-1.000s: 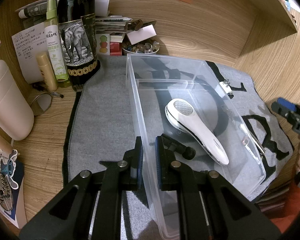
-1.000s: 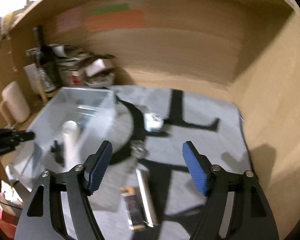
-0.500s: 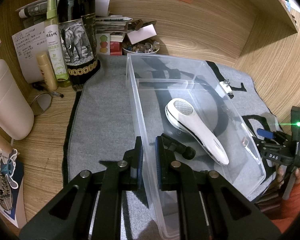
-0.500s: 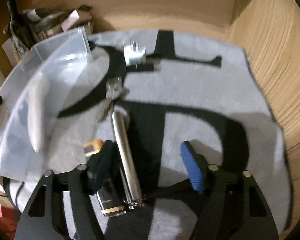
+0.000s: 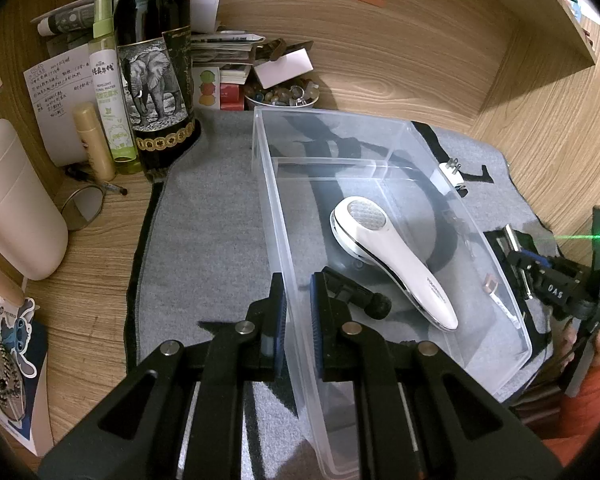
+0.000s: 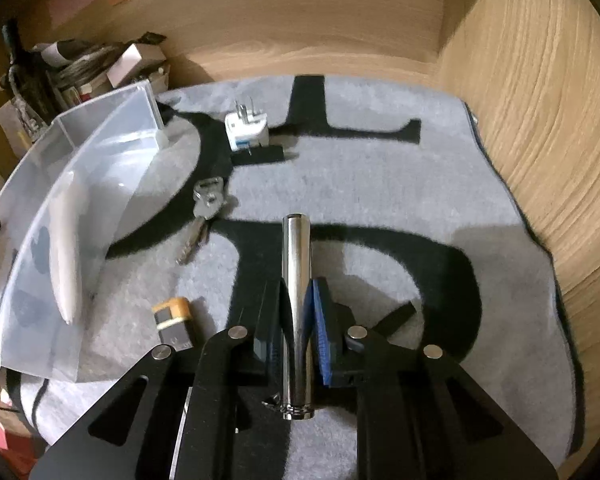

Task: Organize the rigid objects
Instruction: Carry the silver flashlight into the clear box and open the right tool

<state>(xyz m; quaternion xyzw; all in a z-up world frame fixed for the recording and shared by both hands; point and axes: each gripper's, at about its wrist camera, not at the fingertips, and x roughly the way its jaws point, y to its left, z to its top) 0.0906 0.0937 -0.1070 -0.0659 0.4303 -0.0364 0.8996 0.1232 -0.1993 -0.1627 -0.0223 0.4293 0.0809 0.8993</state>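
The right gripper [image 6: 298,332] has come down onto the grey mat [image 6: 380,184] and squeezed shut, and now its blue pads press on both sides of a shiny metal tube [image 6: 296,300] that lies flat on the mat and points away from the camera. Just to the left of it lies a small yellow and black battery [image 6: 172,318]. A little farther off are the keys [image 6: 204,212], and past them a white plug [image 6: 246,132] with its prongs up. The left gripper [image 5: 298,316] has not moved; it is clamped on the near wall of the clear plastic box [image 5: 512,304] (one pad inside, one outside). Inside the box lie a white handheld device [image 5: 384,256] and a small black part [image 5: 356,292].
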